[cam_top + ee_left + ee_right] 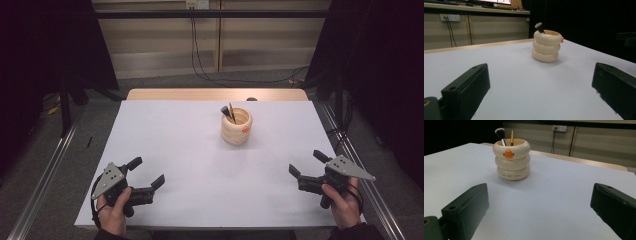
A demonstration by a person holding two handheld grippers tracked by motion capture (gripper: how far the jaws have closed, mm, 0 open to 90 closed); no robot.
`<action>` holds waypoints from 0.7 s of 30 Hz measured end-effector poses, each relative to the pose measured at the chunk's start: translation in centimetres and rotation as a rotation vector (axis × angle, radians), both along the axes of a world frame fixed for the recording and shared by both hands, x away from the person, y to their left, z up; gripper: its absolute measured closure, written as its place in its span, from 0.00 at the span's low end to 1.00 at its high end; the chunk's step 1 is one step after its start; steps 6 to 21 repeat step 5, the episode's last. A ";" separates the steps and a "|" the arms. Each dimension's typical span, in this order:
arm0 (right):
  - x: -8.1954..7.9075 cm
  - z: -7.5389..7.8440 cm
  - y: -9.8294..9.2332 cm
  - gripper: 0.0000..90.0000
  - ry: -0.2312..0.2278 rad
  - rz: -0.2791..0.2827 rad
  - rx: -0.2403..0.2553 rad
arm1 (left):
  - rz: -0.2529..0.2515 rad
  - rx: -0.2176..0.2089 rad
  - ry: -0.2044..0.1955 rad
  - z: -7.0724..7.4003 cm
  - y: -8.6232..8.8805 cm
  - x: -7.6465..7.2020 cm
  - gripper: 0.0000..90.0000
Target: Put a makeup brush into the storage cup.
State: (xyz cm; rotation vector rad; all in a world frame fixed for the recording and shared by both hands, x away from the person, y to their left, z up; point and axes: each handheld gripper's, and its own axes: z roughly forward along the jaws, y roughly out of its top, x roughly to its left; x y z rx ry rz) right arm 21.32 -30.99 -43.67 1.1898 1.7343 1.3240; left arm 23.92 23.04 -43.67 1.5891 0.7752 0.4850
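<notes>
Right gripper view shows holder's (511,160) orange beak (508,153).

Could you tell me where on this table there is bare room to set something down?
Nearly everywhere: the white table top lies bare between the left gripper and right gripper, and on both sides of the cream ringed holder. Only the holder's spot, with its makeup brush and pencil, is taken.

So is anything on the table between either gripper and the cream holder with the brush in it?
Nothing visible. Bare white table lies between the left gripper, the right gripper and the holder; both grippers are open.
</notes>
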 end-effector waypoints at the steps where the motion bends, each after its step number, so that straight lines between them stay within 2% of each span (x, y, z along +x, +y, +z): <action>1: 0.0 0.0 0.0 0.02 -0.002 -0.006 0.001 | 0.001 -0.002 0.001 0.0 0.0 0.0 0.02; 21: 0.1 0.0 -0.2 0.02 -0.004 -0.011 0.004 | 0.000 0.005 0.001 0.0 0.0 0.0 0.02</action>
